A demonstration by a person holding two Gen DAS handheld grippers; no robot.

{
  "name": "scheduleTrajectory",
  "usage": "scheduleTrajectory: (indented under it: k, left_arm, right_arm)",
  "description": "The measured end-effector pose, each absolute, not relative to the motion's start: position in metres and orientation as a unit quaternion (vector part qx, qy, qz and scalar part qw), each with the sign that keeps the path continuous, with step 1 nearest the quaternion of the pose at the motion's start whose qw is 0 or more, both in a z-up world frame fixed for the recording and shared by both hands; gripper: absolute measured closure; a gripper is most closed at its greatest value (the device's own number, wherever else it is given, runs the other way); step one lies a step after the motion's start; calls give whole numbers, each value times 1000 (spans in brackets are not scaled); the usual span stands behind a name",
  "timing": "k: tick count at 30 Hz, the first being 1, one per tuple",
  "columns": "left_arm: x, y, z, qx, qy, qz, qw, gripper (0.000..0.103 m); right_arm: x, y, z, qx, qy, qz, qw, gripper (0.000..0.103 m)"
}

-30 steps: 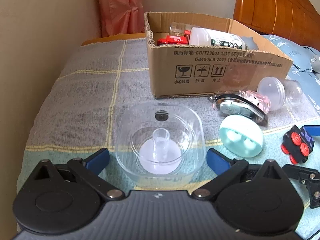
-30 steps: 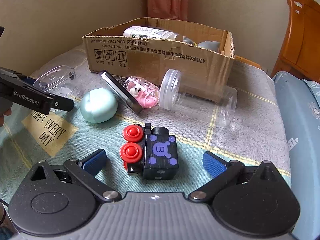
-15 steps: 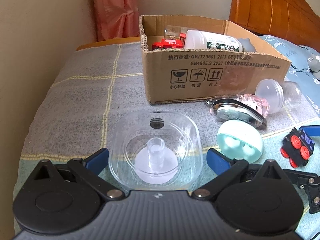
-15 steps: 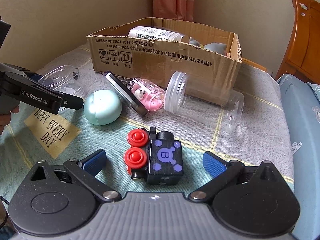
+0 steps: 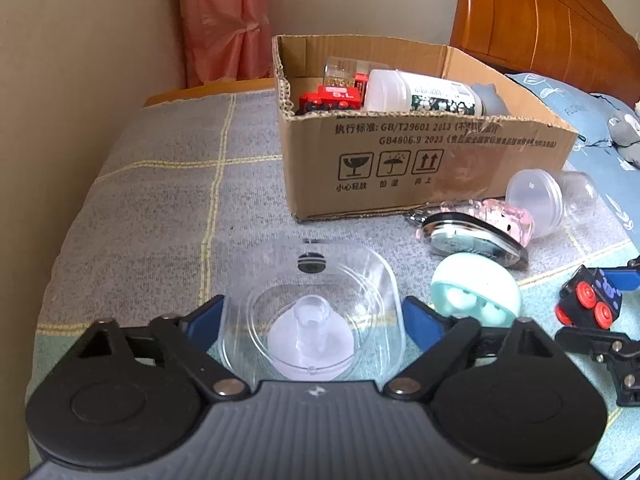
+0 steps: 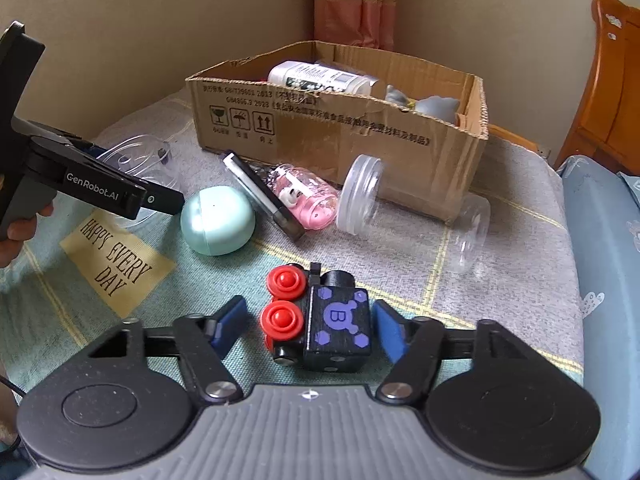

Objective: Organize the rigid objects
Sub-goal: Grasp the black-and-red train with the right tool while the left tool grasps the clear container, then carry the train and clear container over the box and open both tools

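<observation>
A clear plastic lid with a central knob (image 5: pixel 312 312) lies on the bed between the fingers of my left gripper (image 5: pixel 312 320); the blue pads touch or nearly touch its sides. It also shows in the right wrist view (image 6: pixel 136 160). My right gripper (image 6: pixel 308 324) is closing around a black toy train with red wheels (image 6: pixel 320 320); its right pad is at the train's side, and a gap remains on the left. The open cardboard box (image 5: pixel 420 160) (image 6: pixel 340 128) stands behind, holding a white bottle (image 5: pixel 424 94) and a red toy (image 5: pixel 332 98).
A mint round case (image 6: pixel 218 224) (image 5: pixel 476 296), a flat dark device (image 6: pixel 264 196), a pink keychain toy (image 6: pixel 308 196) and a clear jar on its side (image 6: pixel 408 204) lie before the box. A wall is left, a wooden headboard (image 5: pixel 540 20) right.
Both grippers' fingers have narrowed around their objects. The left gripper has advanced over the clear lid. The right gripper has moved forward so the train sits between its fingers.
</observation>
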State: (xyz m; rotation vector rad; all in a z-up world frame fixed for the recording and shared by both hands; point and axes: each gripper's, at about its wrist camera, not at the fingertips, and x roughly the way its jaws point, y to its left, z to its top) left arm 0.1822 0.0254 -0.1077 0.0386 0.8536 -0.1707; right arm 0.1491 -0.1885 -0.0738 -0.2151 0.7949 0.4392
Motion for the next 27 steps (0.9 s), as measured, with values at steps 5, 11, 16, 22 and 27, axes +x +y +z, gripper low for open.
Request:
scheduleTrajectory:
  k: [5, 11, 16, 22, 27]
  left_arm:
    - [184, 25, -105, 32, 415, -89, 905, 29]
    - [186, 27, -101, 46, 428, -107, 897, 29]
    - [183, 27, -92, 58, 429, -123, 893, 29]
    - [176, 23, -80, 80, 428, -145, 889, 29]
    - [174, 21, -66, 85, 431, -164, 883, 29]
  right_arm:
    - [149, -187, -72, -107, 386, 206, 893, 47]
    - [149, -187, -70, -111, 391, 208, 889, 48]
    - [146, -189, -67, -113, 393, 213, 887, 48]
    - [142, -194, -55, -113, 391, 218, 887, 48]
    - [143, -199, -39, -107, 385, 225, 888, 48]
